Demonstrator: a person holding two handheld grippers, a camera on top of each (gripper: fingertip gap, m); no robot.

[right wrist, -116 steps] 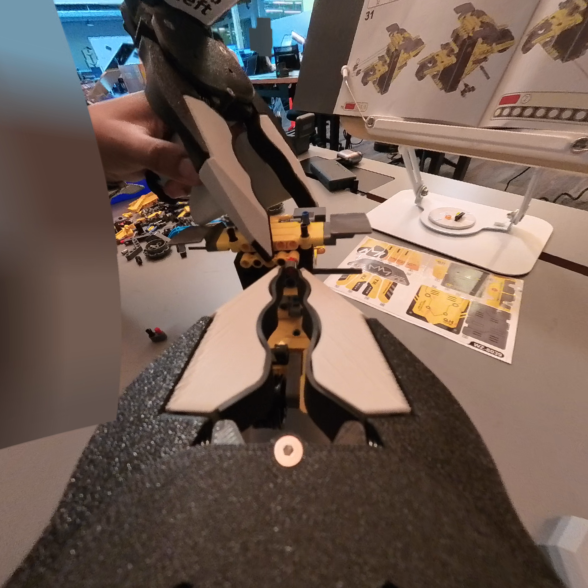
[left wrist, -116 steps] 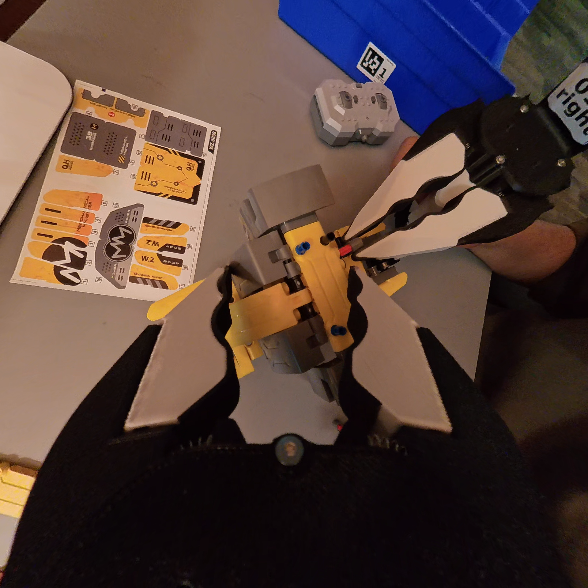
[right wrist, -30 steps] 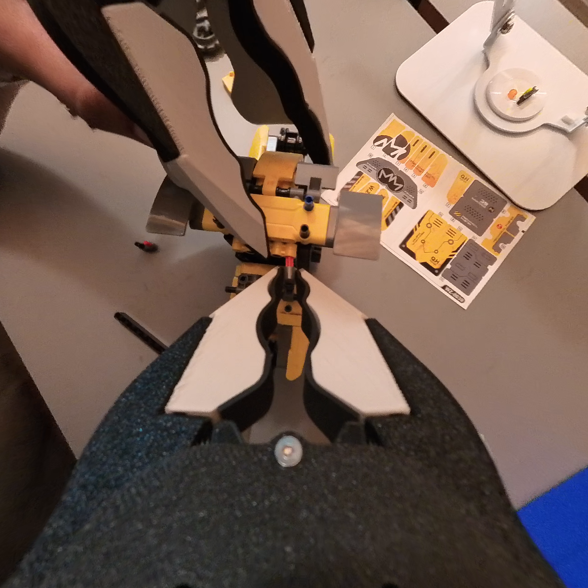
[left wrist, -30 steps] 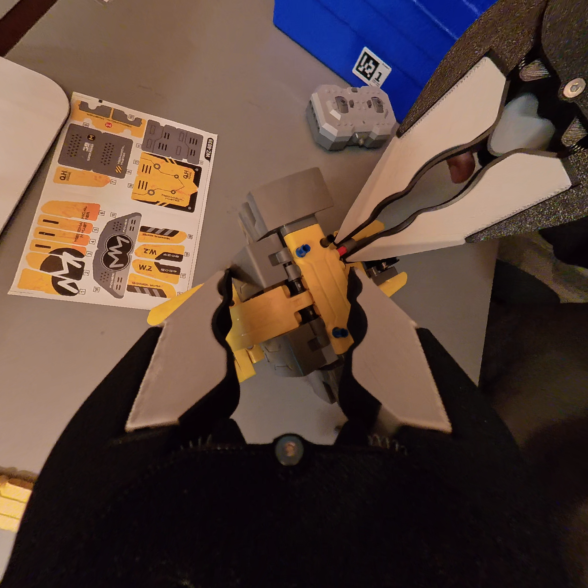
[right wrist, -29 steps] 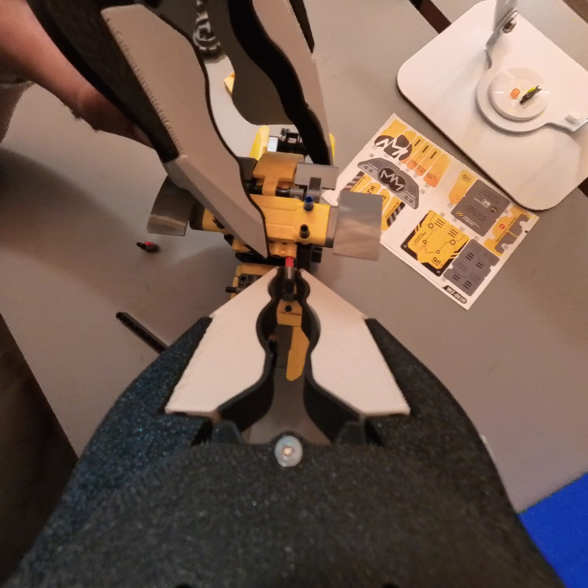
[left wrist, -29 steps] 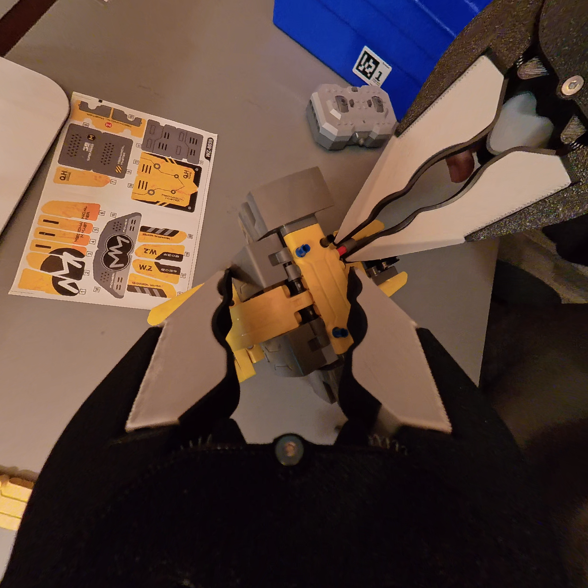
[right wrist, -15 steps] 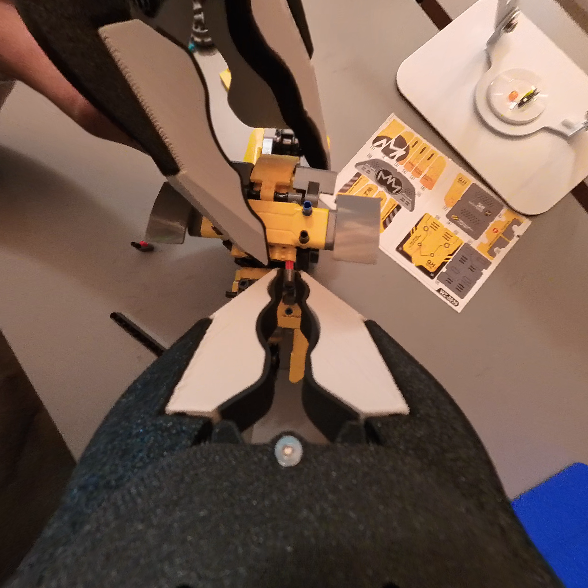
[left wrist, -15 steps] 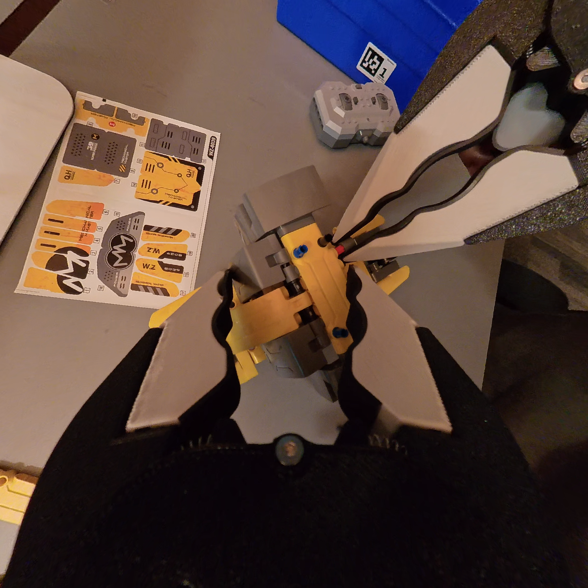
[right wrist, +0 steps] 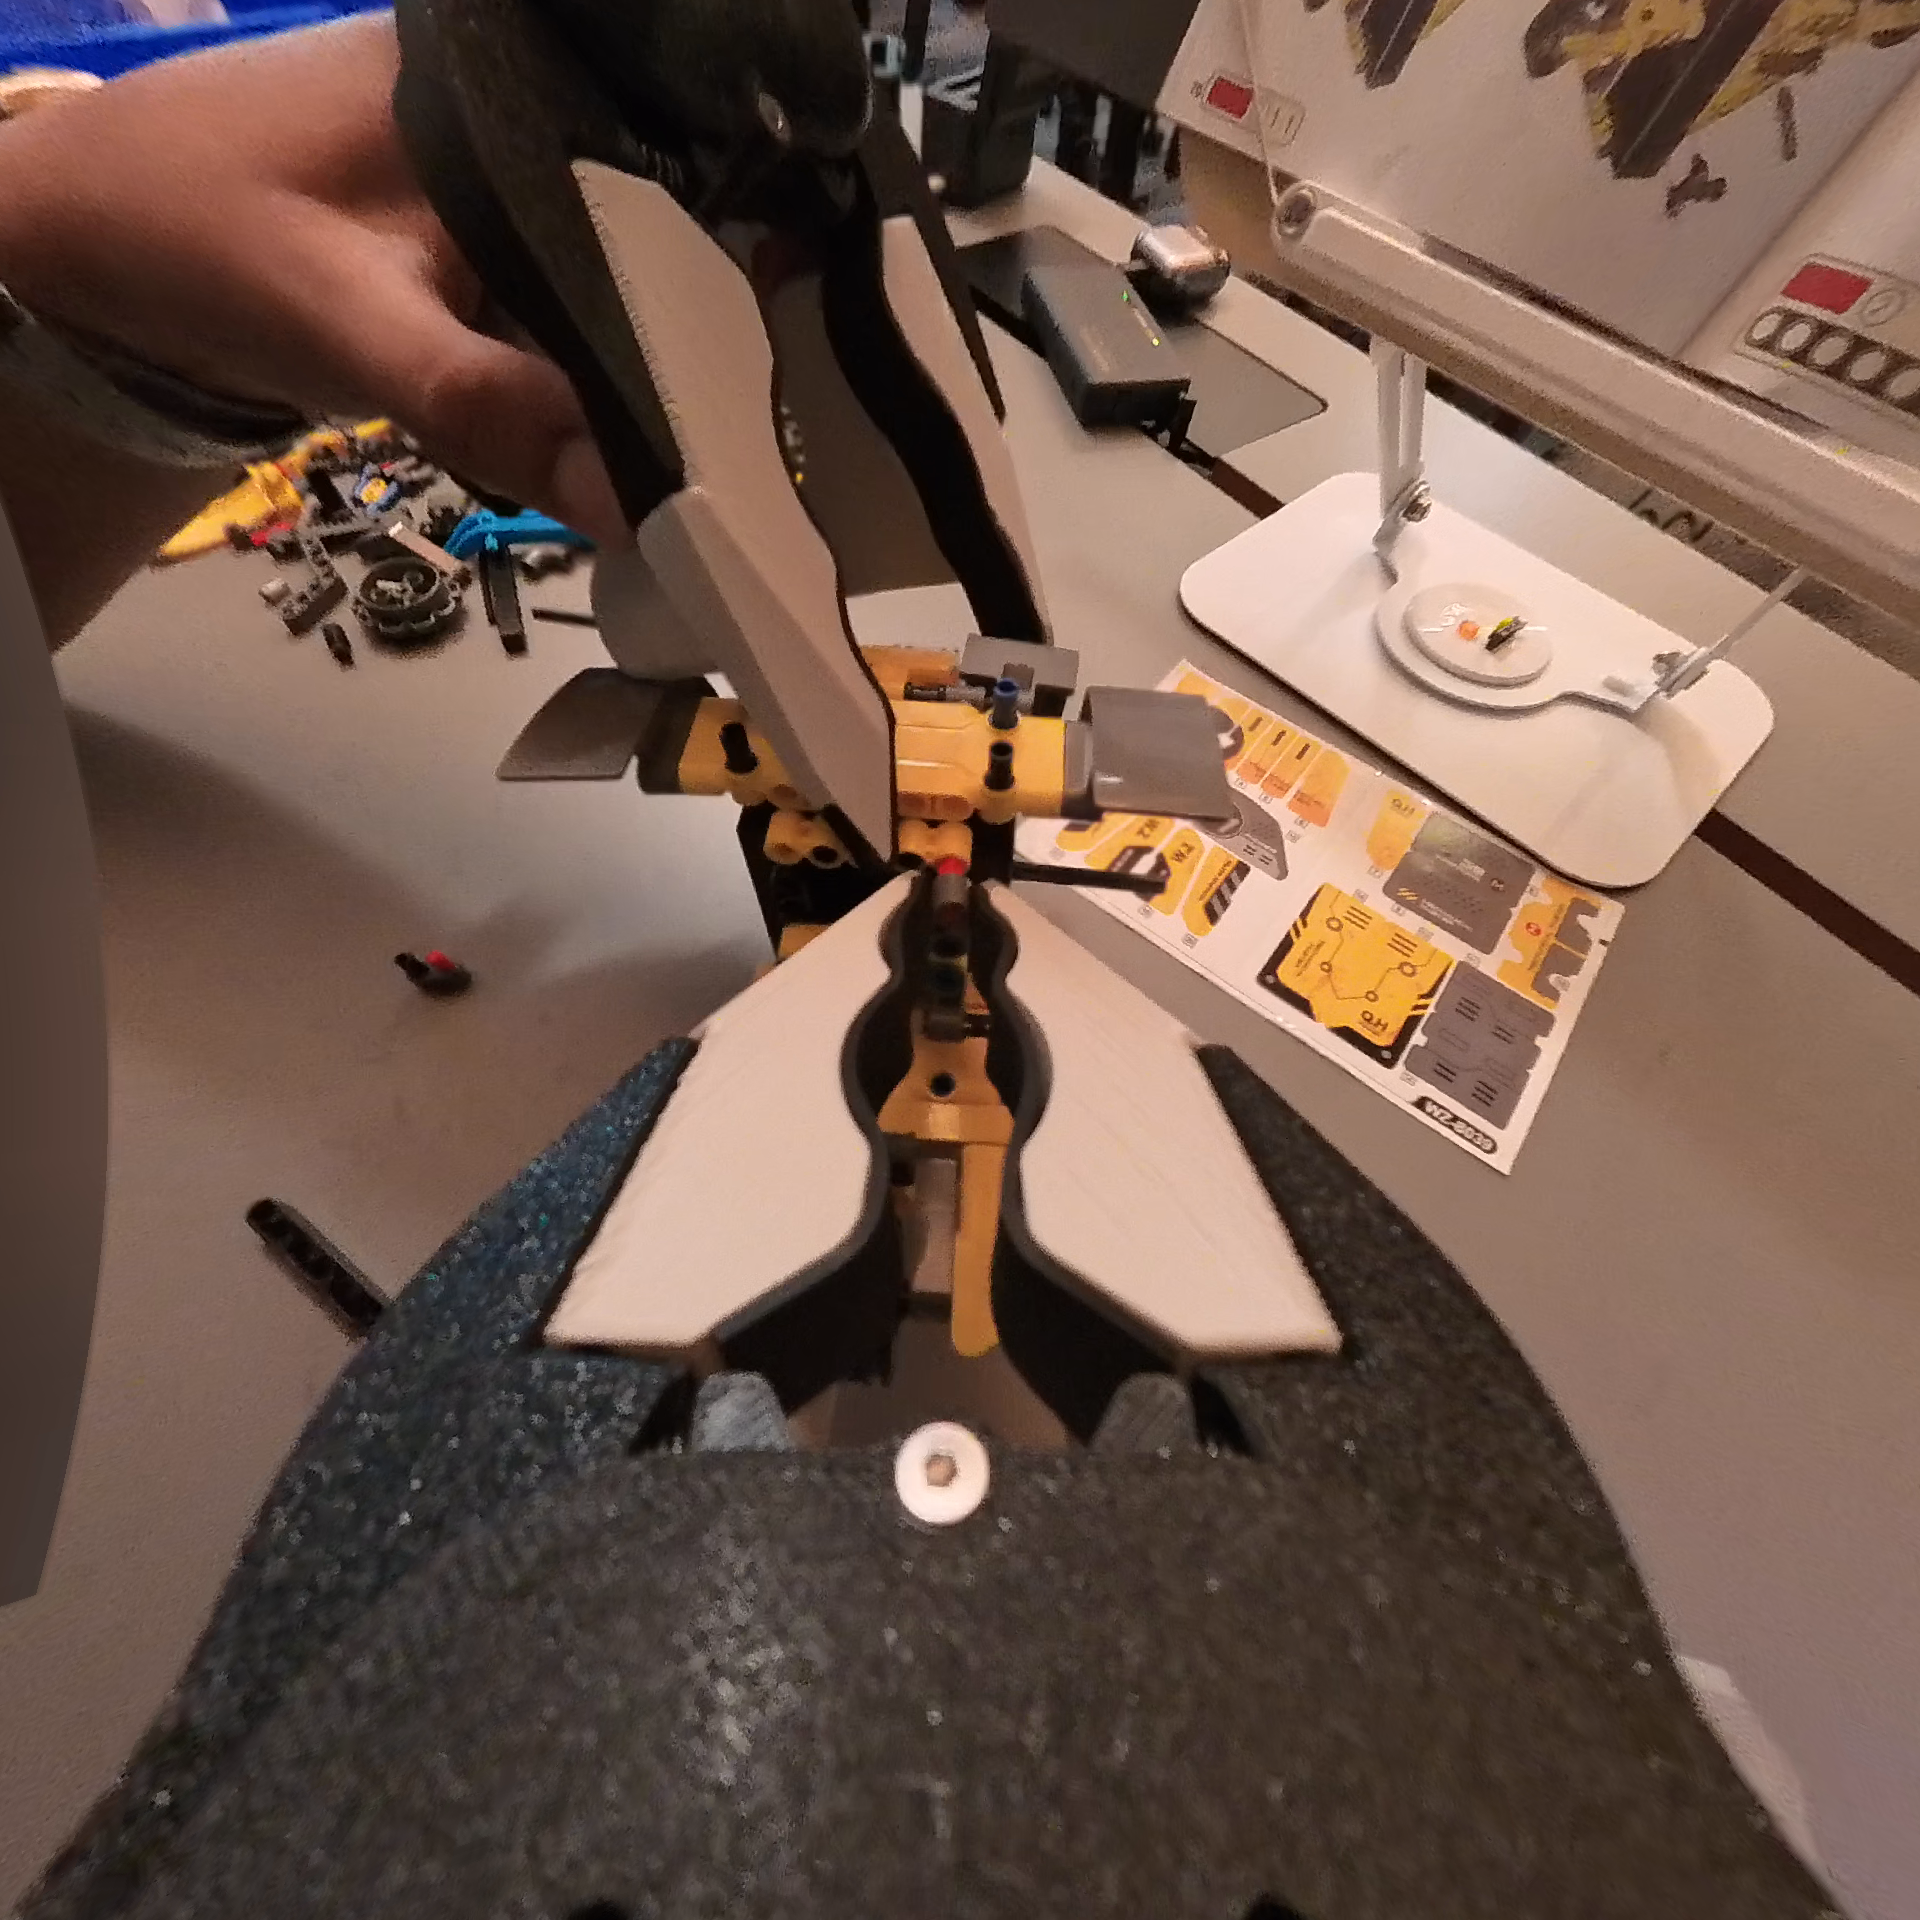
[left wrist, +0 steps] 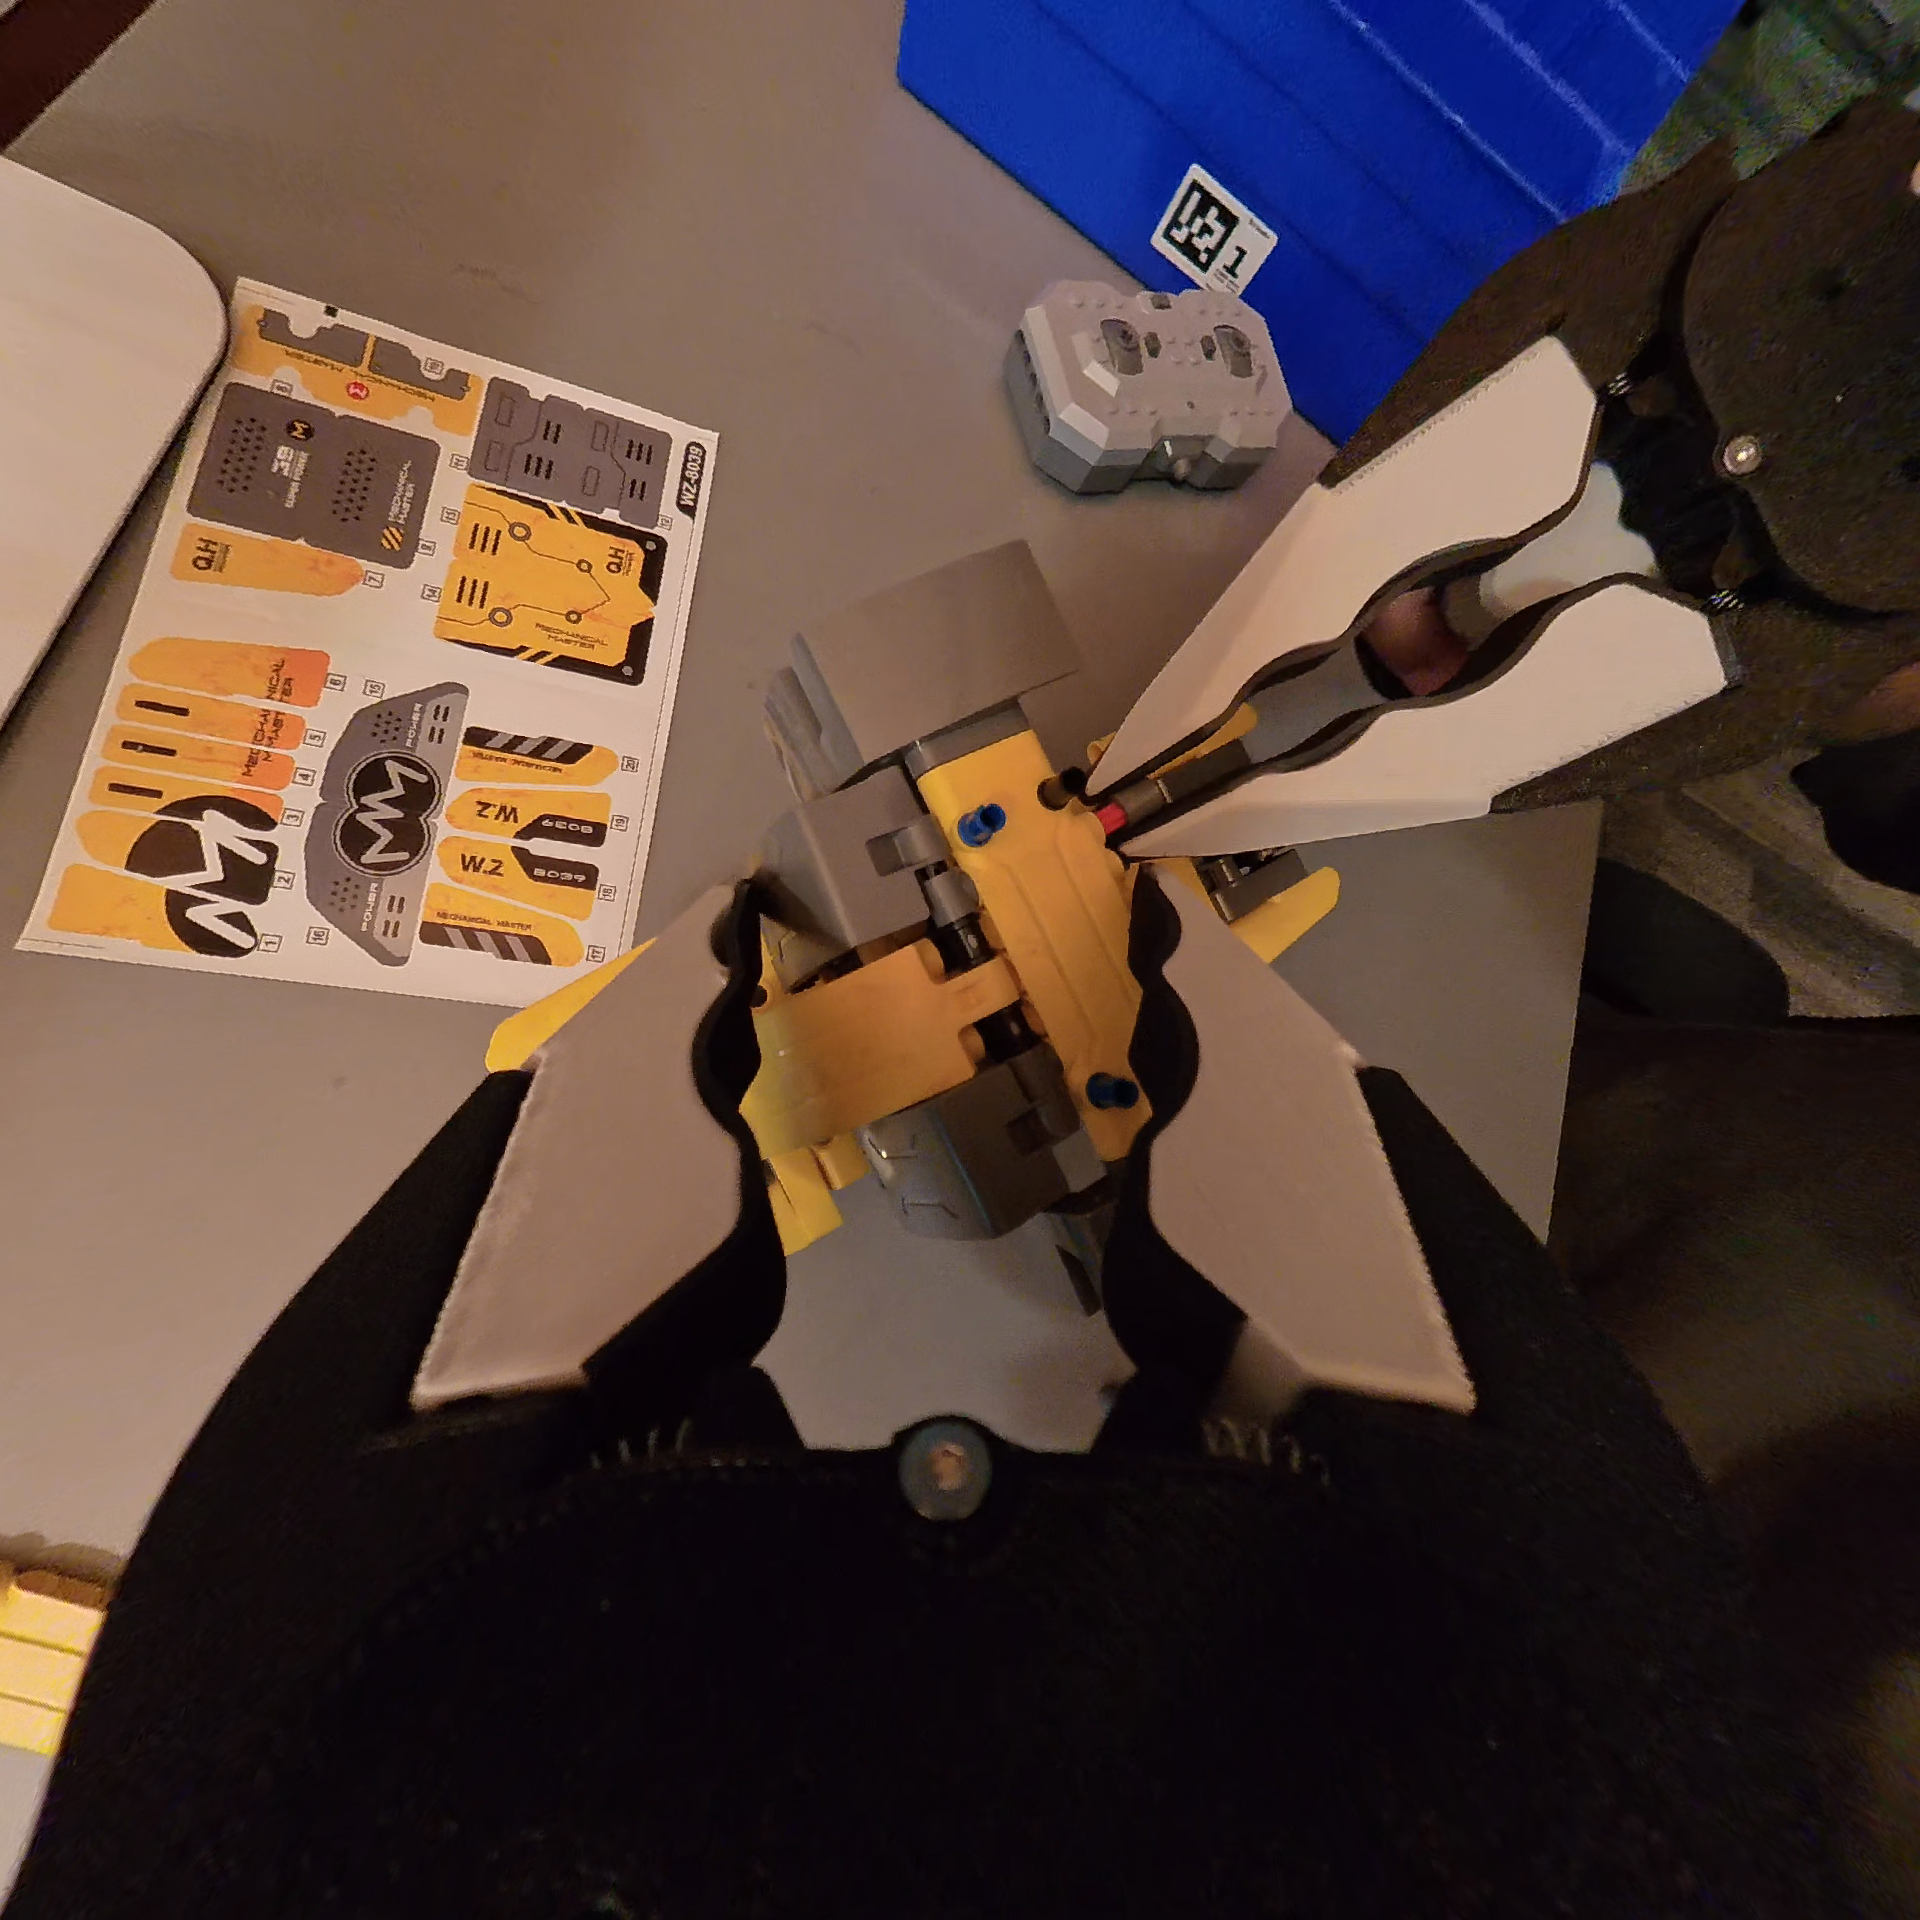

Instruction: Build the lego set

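My left gripper [left wrist: 940,997] still clamps the yellow-and-grey brick model [left wrist: 966,935]; my right gripper [right wrist: 943,883], tilted lower now, keeps pinching the red-tipped dark pin [right wrist: 945,878] at its hole.

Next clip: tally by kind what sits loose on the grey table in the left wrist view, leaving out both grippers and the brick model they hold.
Sticker sheet: 1
Grey controller-shaped block: 1
Blue bin: 1
White stand base, partly out of view: 1
Total: 4
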